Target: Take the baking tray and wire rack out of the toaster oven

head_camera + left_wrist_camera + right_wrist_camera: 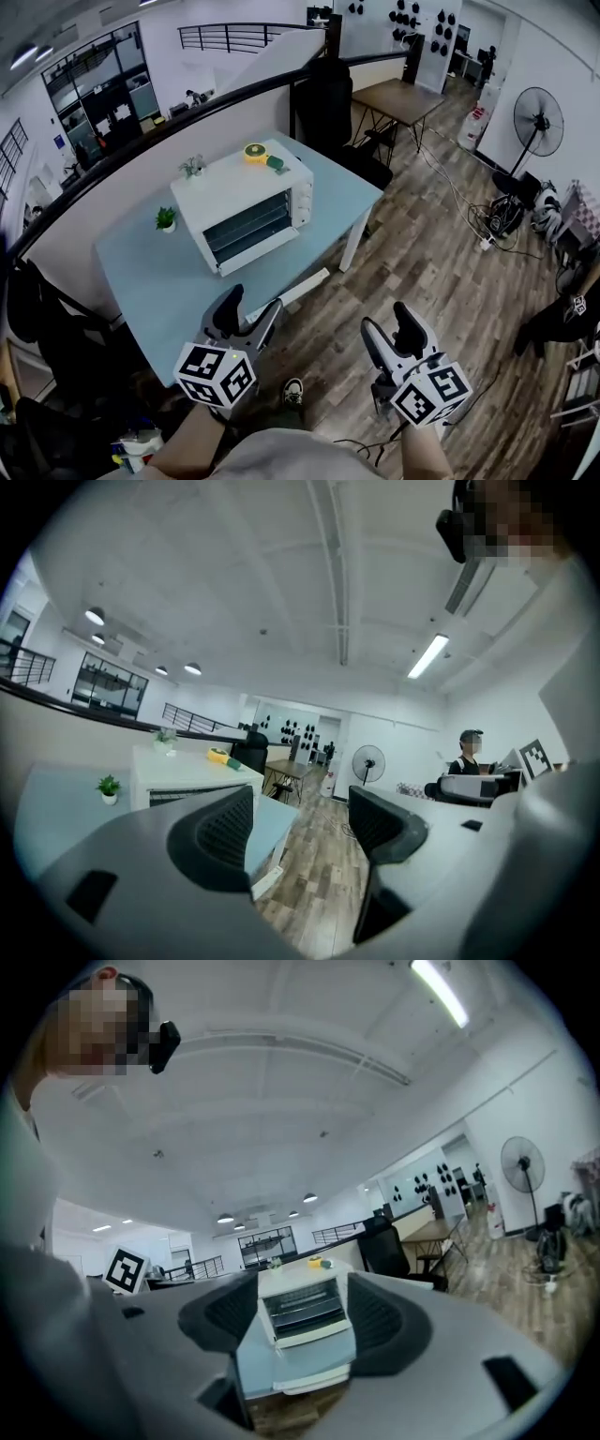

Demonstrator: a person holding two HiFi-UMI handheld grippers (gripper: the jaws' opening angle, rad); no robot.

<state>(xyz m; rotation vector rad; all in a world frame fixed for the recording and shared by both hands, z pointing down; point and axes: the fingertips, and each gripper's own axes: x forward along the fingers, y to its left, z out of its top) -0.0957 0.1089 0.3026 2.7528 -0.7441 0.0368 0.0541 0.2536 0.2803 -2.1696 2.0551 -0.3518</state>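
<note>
The toaster oven (246, 214) stands on the light blue table (150, 281), and its front faces me. Its glass door (251, 225) looks closed. Behind the glass I see horizontal bars, but I cannot tell the baking tray from the wire rack there. On top of the oven lie a yellow round thing (254, 152) and 1 small plant (193, 167). Another small potted plant (166, 219) stands on the table just beside the oven. My left hand-held gripper (253, 302) is at the near edge of the table, with its jaws apart and nothing between them. My right hand-held gripper (386, 317) is over the wooden floor (441, 253), also with its jaws apart and empty. Both are well apart from the oven.
</note>
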